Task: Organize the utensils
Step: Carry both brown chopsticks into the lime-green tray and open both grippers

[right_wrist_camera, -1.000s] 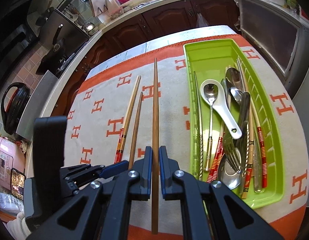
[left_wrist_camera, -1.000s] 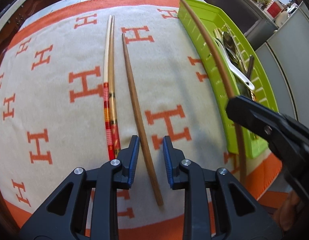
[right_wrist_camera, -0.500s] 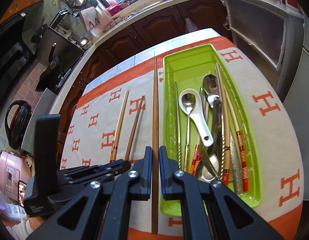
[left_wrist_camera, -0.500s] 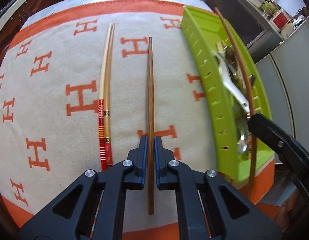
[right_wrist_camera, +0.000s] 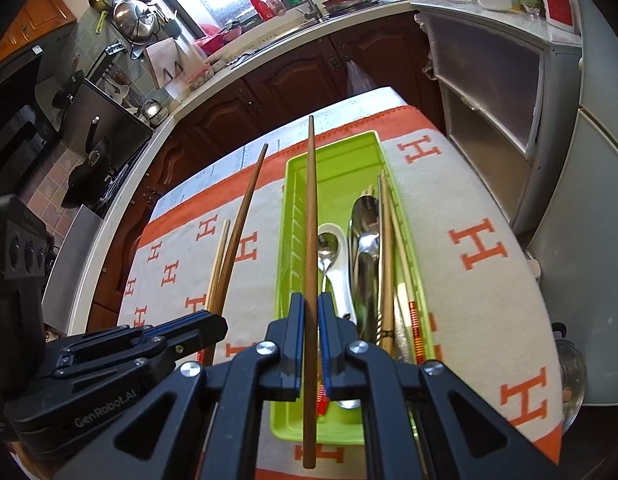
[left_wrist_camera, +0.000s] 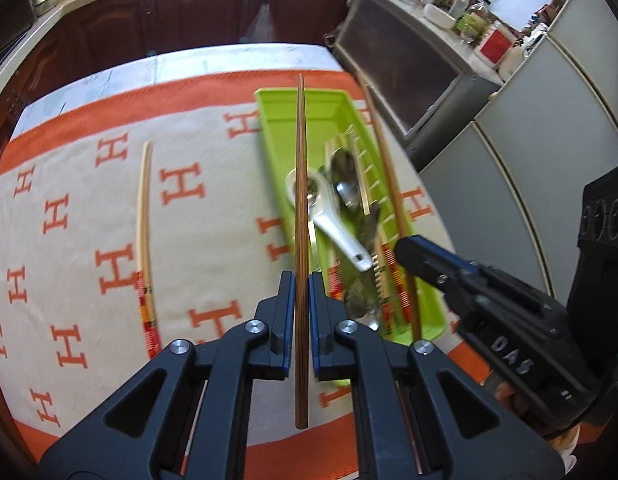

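Now both grippers are each pinching one brown chopstick over the green tray. The left gripper is holding the left chopstick, and the right gripper is holding the right chopstick. To do it well, I think each stick should be lowered lengthwise, parallel to the tray walls, before releasing. Both hands are pointing steeply downward, side by side.

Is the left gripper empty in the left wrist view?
No, the left gripper is shut on a brown chopstick that runs between its jaws.
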Demonstrator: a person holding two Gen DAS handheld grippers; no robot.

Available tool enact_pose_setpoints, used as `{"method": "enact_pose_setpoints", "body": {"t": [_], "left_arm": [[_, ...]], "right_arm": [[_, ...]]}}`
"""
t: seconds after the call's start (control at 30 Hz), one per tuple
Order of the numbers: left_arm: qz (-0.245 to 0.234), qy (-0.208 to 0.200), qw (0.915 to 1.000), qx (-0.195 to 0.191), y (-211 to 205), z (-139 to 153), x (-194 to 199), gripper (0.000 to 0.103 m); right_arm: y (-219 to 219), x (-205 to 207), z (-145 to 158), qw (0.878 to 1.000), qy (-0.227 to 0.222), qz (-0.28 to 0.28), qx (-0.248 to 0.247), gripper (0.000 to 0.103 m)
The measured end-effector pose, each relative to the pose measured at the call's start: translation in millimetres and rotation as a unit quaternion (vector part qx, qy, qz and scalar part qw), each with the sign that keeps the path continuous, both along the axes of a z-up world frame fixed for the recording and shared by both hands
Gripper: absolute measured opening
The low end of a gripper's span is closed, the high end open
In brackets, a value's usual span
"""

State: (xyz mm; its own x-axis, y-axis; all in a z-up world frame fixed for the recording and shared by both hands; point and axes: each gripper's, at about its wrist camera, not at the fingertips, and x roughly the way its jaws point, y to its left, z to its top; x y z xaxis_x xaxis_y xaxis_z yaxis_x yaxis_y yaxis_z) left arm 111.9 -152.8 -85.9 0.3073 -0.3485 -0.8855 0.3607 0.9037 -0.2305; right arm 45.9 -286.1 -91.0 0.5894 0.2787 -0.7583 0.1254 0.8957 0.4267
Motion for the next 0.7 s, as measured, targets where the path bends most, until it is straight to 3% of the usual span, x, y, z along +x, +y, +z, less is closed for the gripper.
{"method": "enact_pose_setpoints", "body": {"t": [0.2, 0.7], "left_arm": [[-0.011, -0.007, 0.9999, 0.007, -24, 5, -1, 0.004], [-0.015, 0.015, 0.9995, 0.025, -48, -24, 10, 0.005]], "right_arm": [[-5, 8, -2, 1.000, 0.007, 0.001, -0.025, 0.007], [-17, 22, -27, 0.999, 0.048, 0.000, -0.020, 0.008]]}}
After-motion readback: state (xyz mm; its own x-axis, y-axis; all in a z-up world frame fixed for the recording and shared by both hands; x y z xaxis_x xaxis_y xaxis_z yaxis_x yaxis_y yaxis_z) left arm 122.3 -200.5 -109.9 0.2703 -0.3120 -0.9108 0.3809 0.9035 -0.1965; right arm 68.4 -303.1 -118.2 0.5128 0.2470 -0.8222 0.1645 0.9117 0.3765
